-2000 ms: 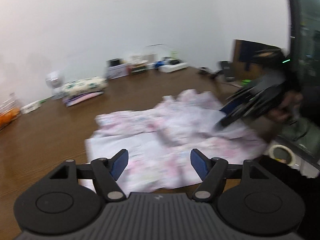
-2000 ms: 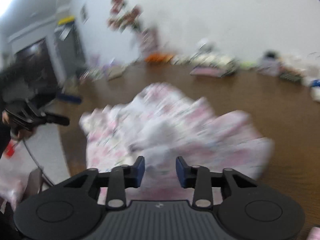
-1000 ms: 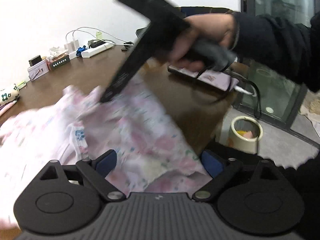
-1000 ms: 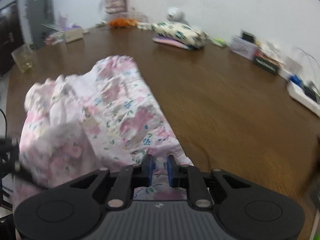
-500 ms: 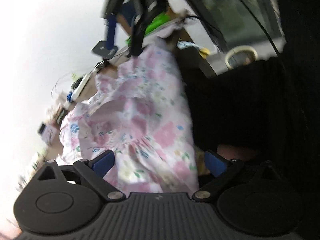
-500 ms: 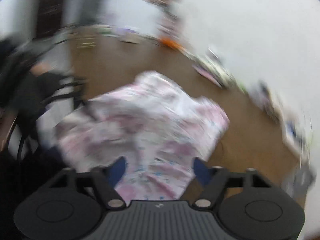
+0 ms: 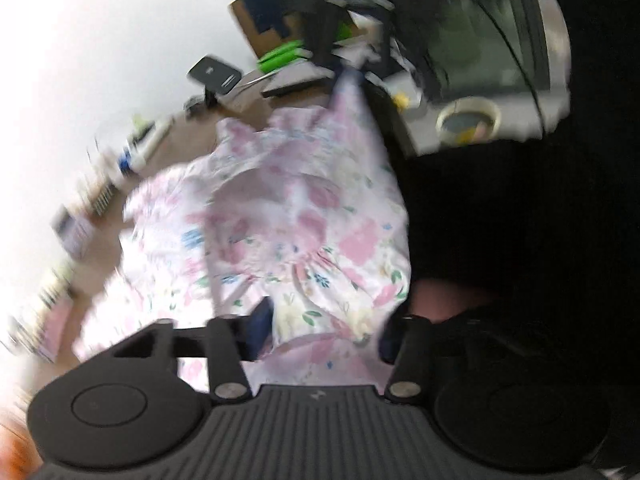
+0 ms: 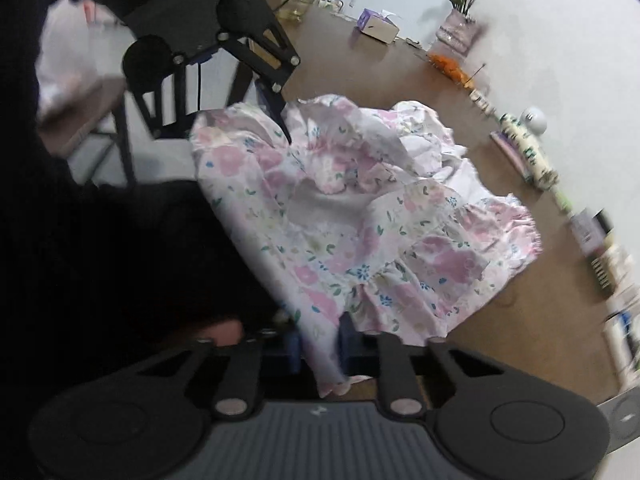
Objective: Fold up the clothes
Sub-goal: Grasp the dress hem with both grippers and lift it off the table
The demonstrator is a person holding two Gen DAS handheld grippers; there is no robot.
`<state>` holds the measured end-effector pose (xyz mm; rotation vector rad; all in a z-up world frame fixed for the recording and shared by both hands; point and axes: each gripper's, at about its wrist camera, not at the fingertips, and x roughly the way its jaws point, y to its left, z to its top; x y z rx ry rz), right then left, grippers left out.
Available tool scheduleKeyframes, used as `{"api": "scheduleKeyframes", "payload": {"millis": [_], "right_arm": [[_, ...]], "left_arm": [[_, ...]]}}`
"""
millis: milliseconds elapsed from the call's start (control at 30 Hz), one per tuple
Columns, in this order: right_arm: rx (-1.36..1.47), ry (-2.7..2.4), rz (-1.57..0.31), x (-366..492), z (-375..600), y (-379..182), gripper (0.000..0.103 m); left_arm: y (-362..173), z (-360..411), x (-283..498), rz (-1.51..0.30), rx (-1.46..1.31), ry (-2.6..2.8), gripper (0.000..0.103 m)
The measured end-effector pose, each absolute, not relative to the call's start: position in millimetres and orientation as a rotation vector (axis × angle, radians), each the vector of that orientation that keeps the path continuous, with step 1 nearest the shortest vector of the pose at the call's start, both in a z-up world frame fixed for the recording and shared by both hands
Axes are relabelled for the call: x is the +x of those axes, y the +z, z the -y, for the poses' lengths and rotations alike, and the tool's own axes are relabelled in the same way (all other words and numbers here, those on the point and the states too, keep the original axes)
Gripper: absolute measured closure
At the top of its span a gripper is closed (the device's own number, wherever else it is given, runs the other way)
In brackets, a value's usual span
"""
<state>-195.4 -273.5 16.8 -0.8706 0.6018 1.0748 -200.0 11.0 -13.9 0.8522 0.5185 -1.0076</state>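
Right gripper (image 8: 318, 344): jaws narrowed onto floral garment (image 8: 352, 216) edge, released half a second ago. Left gripper (image 7: 324, 330): jaws wide, straddling hem. Garment: lifted off tabletop (image 8: 532, 312), stretched between grippers, unfolded.

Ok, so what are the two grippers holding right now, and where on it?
Both take the floral garment along its near edge: the right gripper is closed on a hanging corner, and the left gripper has the hem between its fingers, not fully closed.
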Motion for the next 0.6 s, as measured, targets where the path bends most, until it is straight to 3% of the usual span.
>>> {"api": "scheduleKeyframes", "payload": {"millis": [100, 233, 367, 467, 600], "right_arm": [[-0.724, 1.161, -0.662, -183, 284, 36, 0.096], [-0.471, 1.248, -0.694, -140, 300, 70, 0.096], [-0.270, 1.203, -0.732, -77, 308, 85, 0.096], [-0.167, 1.118, -0.803, -34, 303, 72, 0.096], [-0.095, 0.963, -0.856, 8, 288, 47, 0.074]], "left_arm": [[20, -29, -175, -0.623, 0.629, -1.076, 0.088], [54, -56, -130, -0.702, 0.362, -1.148, 0.088], [54, -70, -62, -0.817, 0.154, -1.123, 0.087], [33, -82, -12, -0.923, -0.035, -1.020, 0.075], [15, -95, 19, -0.973, -0.114, -0.838, 0.054]]}}
